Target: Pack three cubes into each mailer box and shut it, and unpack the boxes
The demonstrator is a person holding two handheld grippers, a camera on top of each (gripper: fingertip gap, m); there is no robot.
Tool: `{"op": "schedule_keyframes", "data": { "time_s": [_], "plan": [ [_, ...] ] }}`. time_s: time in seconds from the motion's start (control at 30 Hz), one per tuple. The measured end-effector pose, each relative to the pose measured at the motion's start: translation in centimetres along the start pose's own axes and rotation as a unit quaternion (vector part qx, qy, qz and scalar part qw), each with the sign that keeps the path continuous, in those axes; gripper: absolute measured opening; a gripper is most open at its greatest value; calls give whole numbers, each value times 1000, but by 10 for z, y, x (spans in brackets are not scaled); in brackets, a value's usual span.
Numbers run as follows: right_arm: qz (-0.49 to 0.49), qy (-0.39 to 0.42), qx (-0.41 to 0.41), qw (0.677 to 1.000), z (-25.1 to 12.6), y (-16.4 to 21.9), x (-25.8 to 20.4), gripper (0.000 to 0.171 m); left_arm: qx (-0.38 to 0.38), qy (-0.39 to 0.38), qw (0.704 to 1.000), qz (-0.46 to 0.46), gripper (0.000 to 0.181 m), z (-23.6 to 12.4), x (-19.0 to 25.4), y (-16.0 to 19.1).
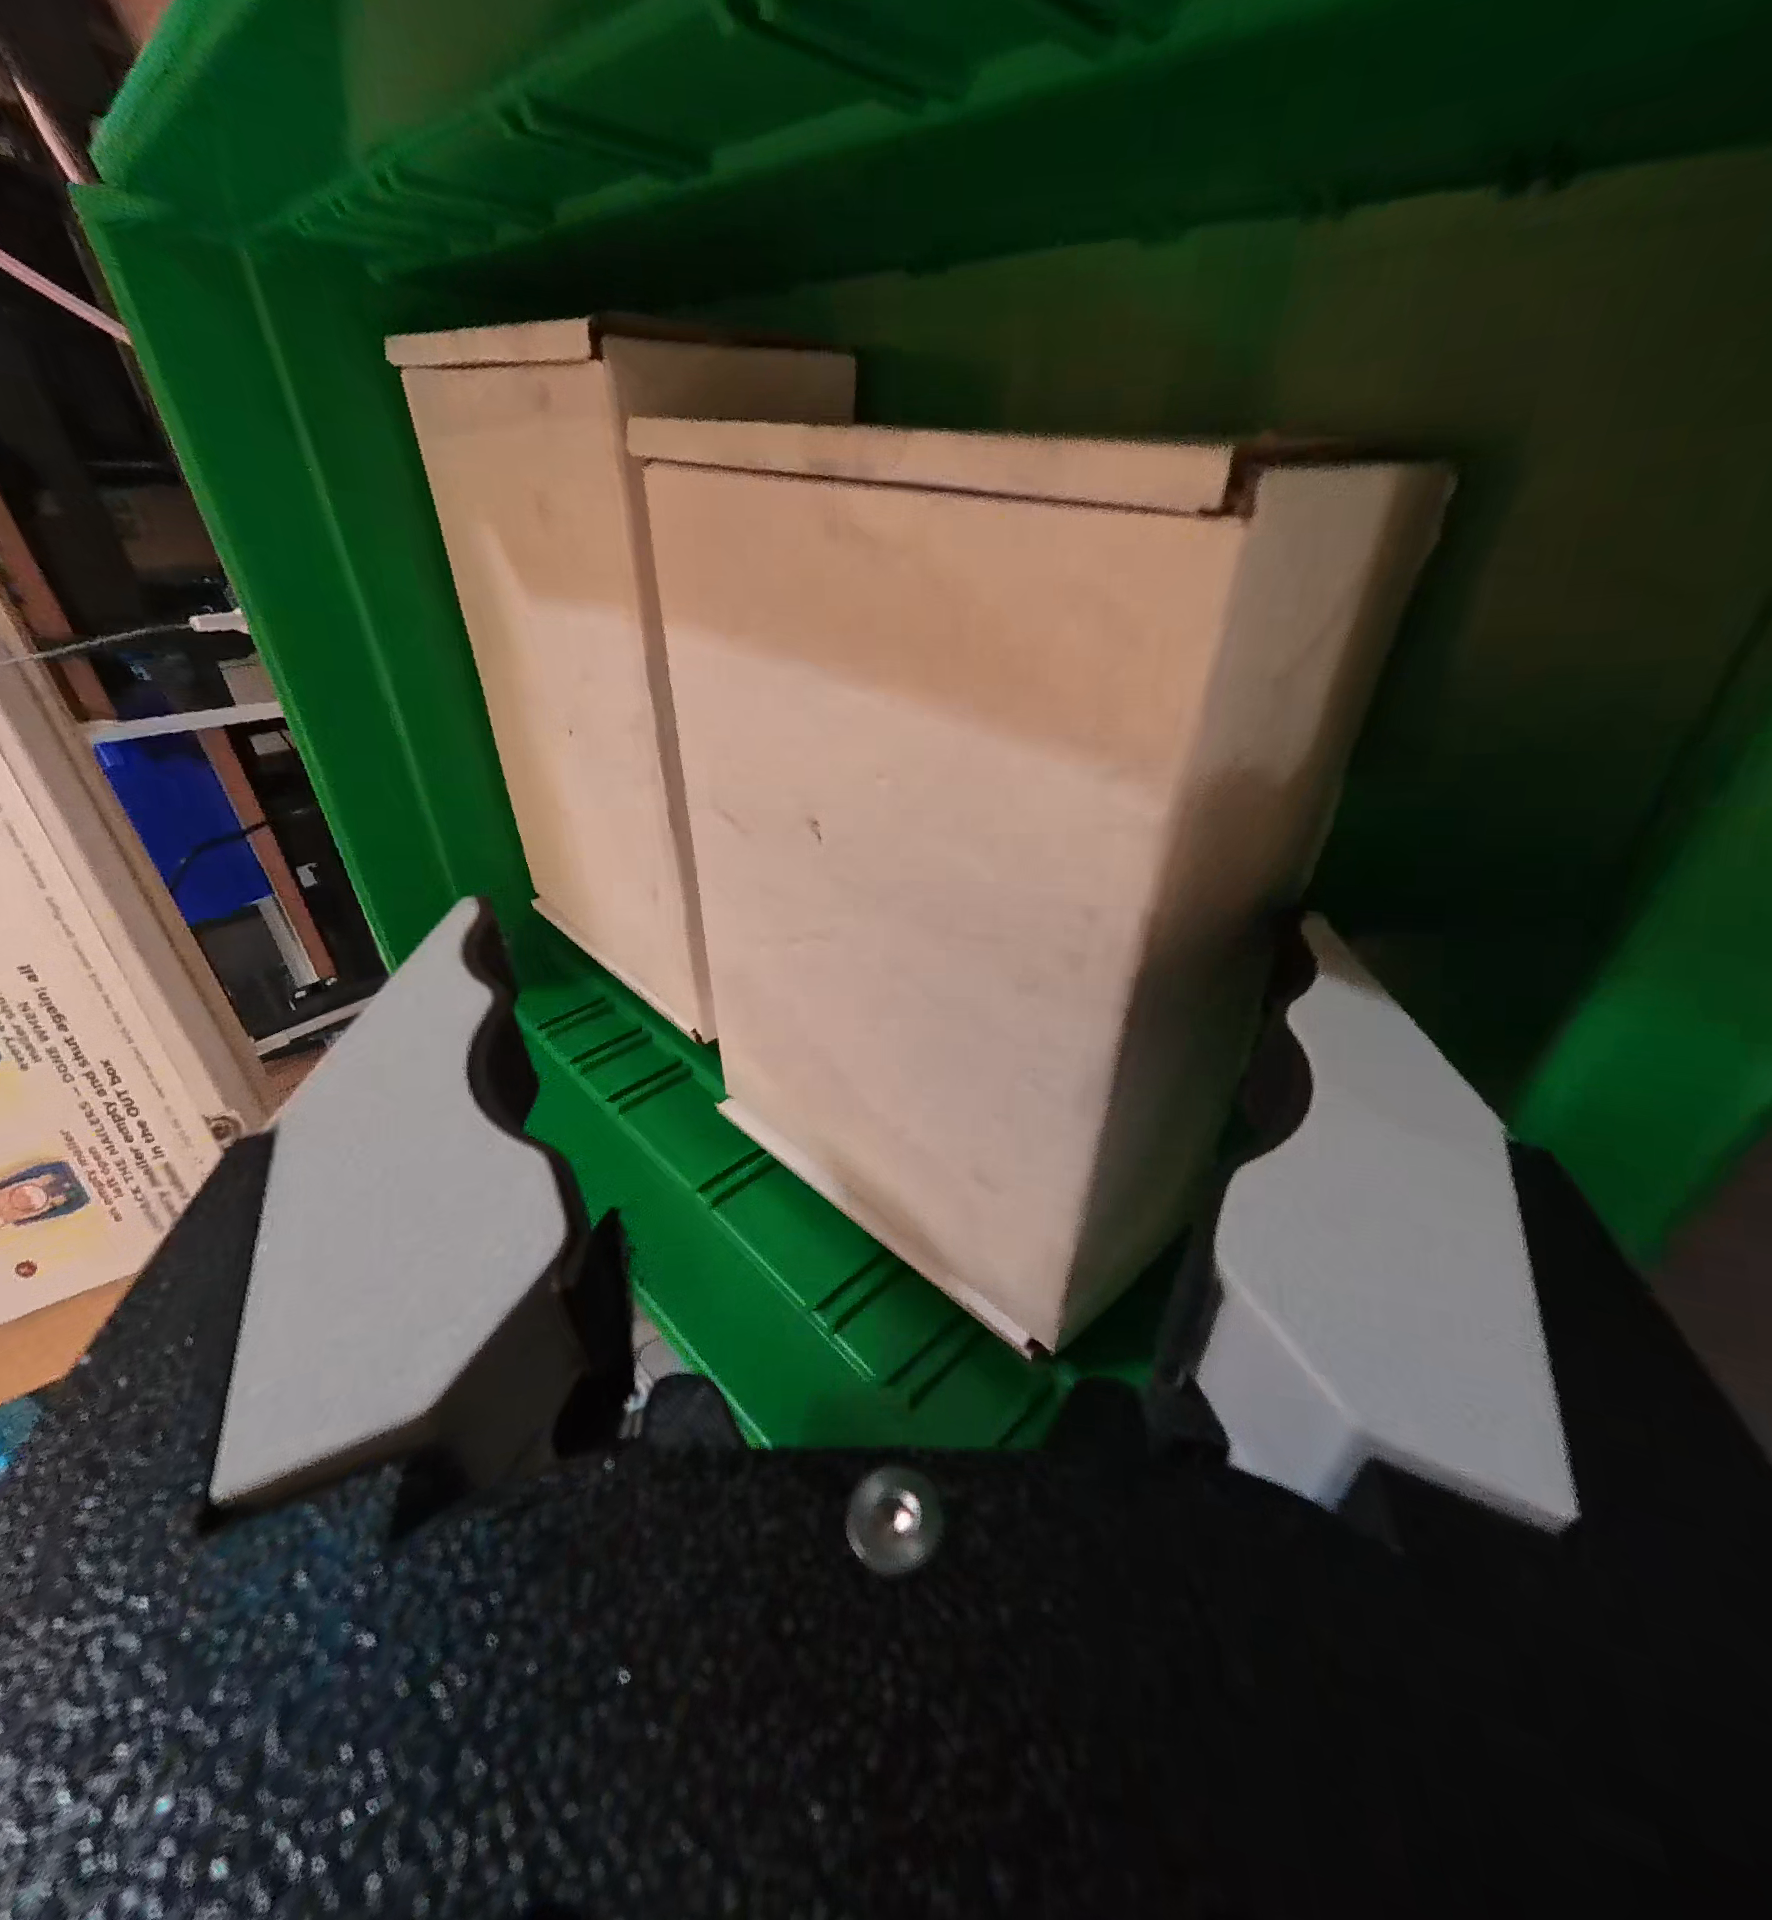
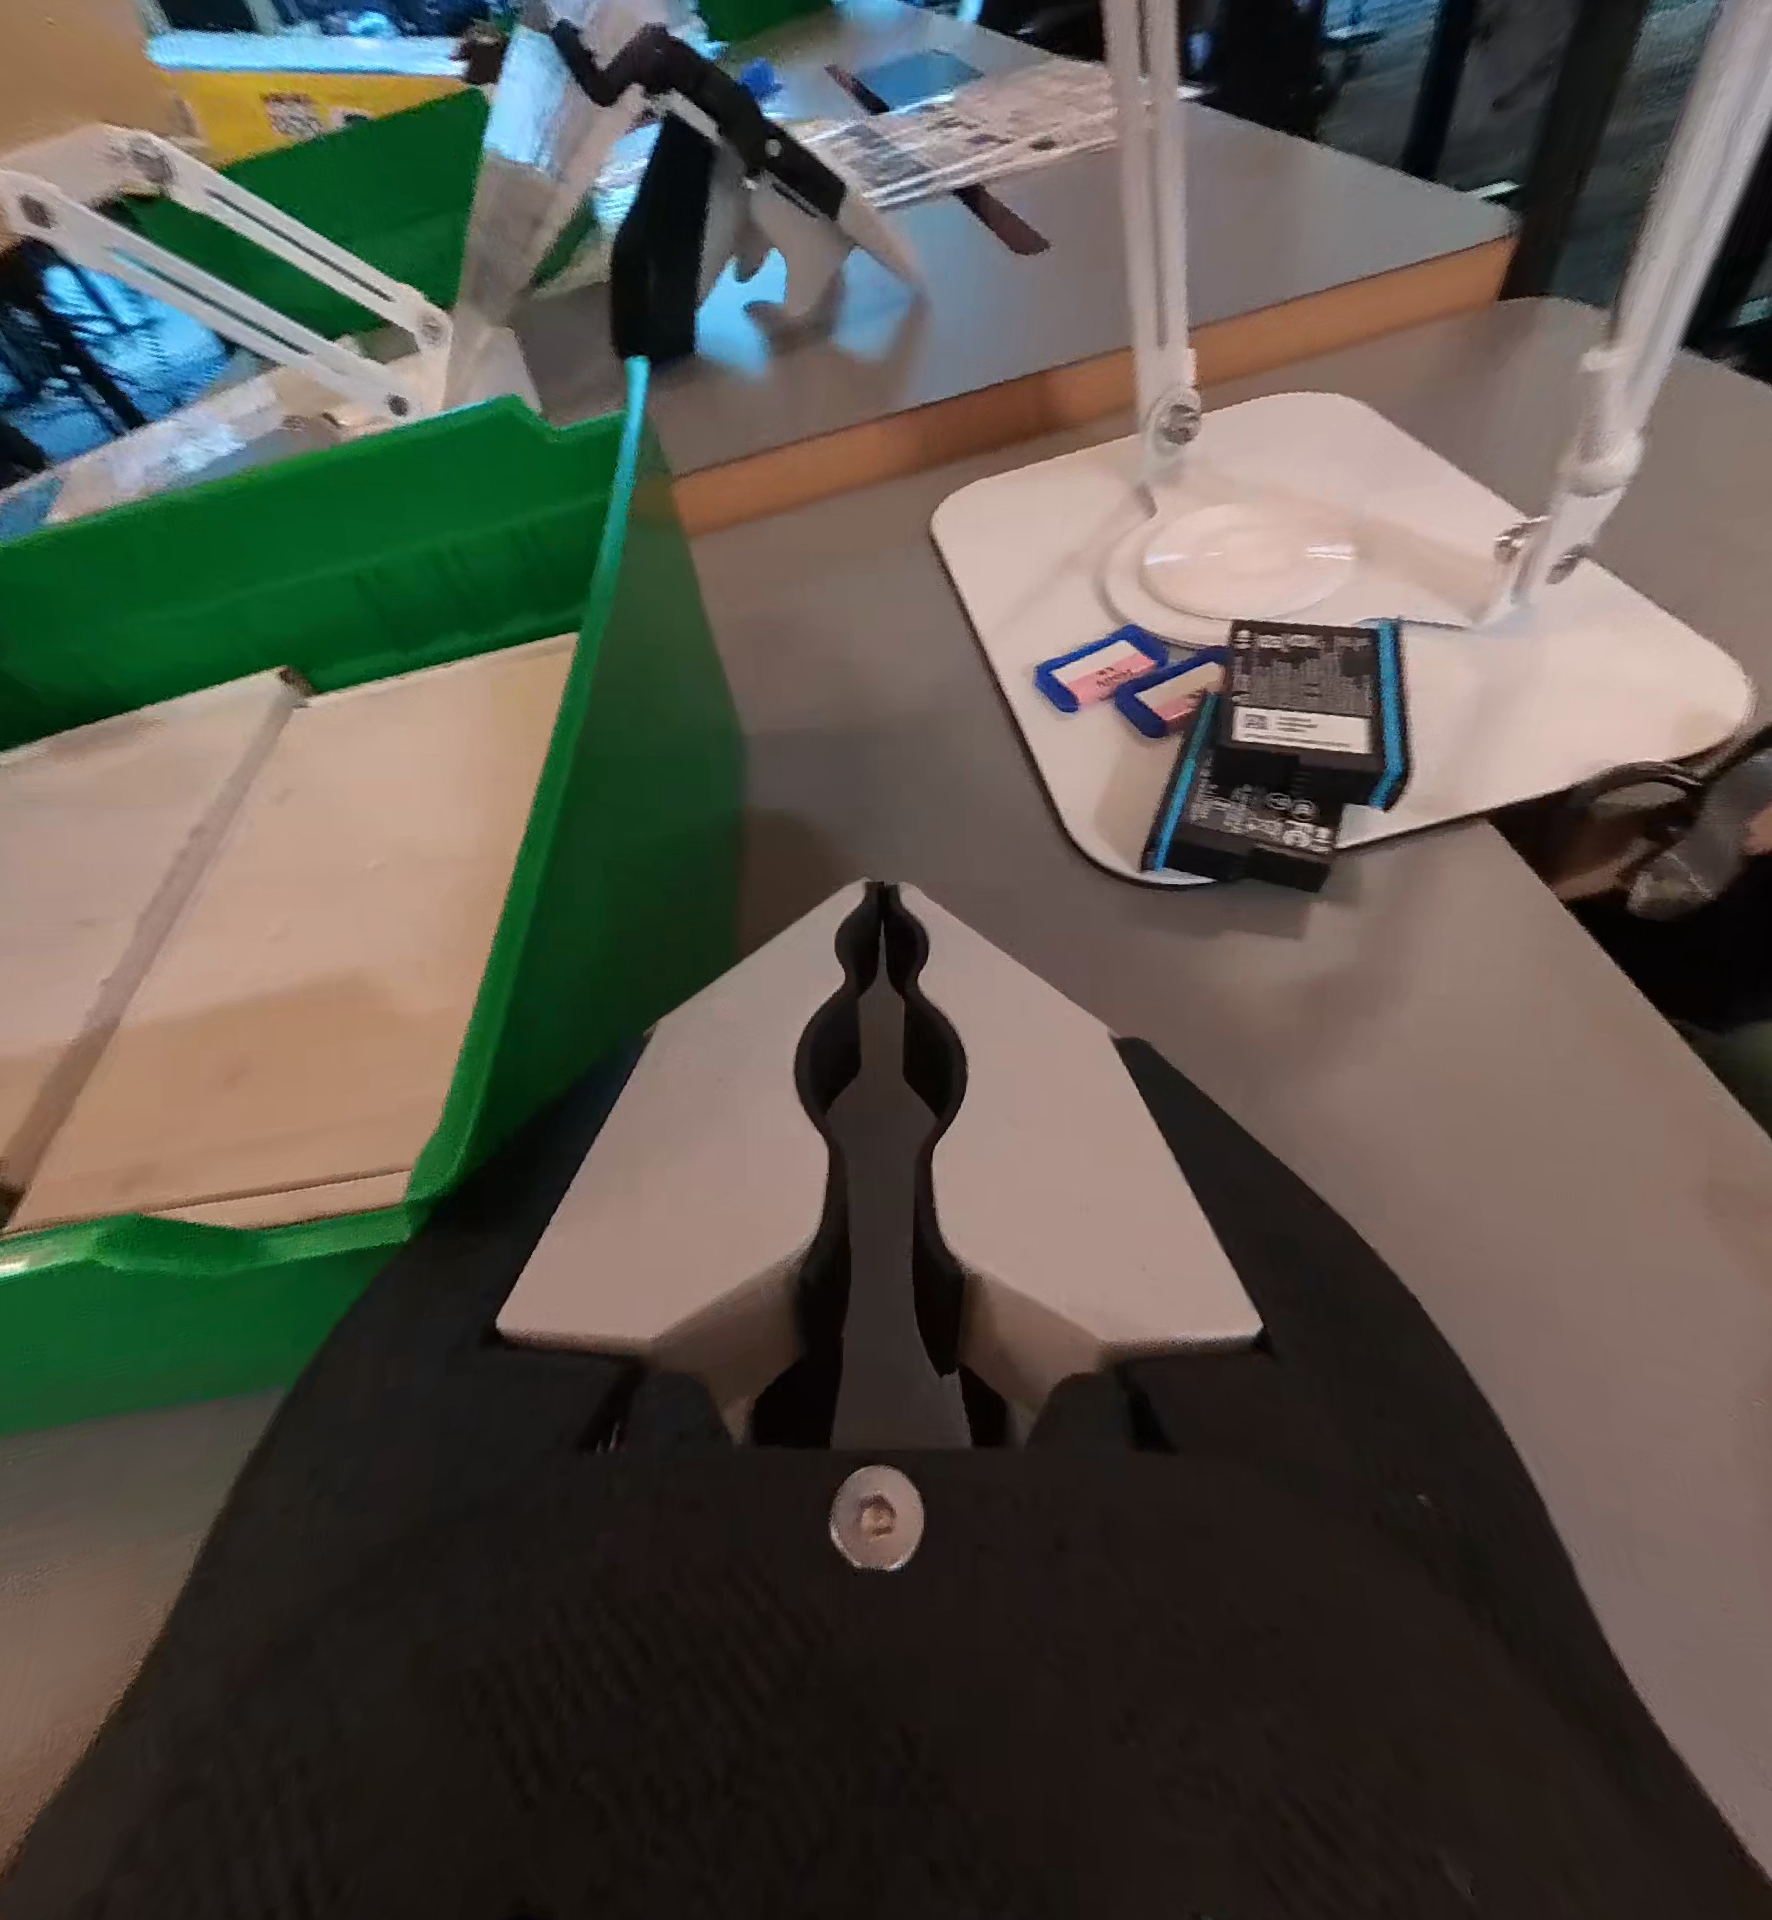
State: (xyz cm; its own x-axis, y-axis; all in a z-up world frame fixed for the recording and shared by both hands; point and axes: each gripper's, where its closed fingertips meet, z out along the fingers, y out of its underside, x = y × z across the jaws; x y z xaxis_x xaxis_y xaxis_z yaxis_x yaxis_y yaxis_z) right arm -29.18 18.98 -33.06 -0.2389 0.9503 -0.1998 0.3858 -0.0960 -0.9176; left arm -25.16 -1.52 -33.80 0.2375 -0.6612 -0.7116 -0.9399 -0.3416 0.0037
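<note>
Two closed white mailer boxes lie side by side in a green bin (image 1: 1588,540). The nearer box (image 1: 944,831) fills the middle of the left wrist view, with the second box (image 1: 539,623) behind it on the left. My left gripper (image 1: 887,930) is open wide over the nearer box's front end; its right finger (image 1: 1381,1195) is by the box's side and its left finger (image 1: 394,1195) stands apart. My right gripper (image 2: 882,896) is shut and empty above the grey table (image 2: 1277,1143), just right of the bin's wall (image 2: 591,831). Both boxes (image 2: 290,914) also show there. No cubes are visible.
A white lamp base (image 2: 1329,540) stands on the table ahead of the right gripper, with two black battery packs (image 2: 1297,717) and blue-framed tags (image 2: 1100,675) on it. A black-and-white gripper-like tool (image 2: 716,166) is beyond the bin. A printed sheet (image 1: 20,1039) lies left of the bin.
</note>
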Motion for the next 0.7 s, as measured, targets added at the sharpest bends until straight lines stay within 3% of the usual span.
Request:
{"op": "schedule_keyframes", "data": {
  "time_s": [0.17, 0.5, 0.7],
  "plan": [
    [11, -20, 0, 1000, 0, 1, -4, 0, 24, -31, 999, 3, 144, -4, -8, -5],
    [59, -29, 36, 997, -7, -7, 3, 0, 75, -221, 972, 24, 146, -40, -37, -16],
    [91, -45, 58, 993, -13, -11, 5, 0, 94, -285, 953, 31, 148, -52, -49, -20]
  ]
}}
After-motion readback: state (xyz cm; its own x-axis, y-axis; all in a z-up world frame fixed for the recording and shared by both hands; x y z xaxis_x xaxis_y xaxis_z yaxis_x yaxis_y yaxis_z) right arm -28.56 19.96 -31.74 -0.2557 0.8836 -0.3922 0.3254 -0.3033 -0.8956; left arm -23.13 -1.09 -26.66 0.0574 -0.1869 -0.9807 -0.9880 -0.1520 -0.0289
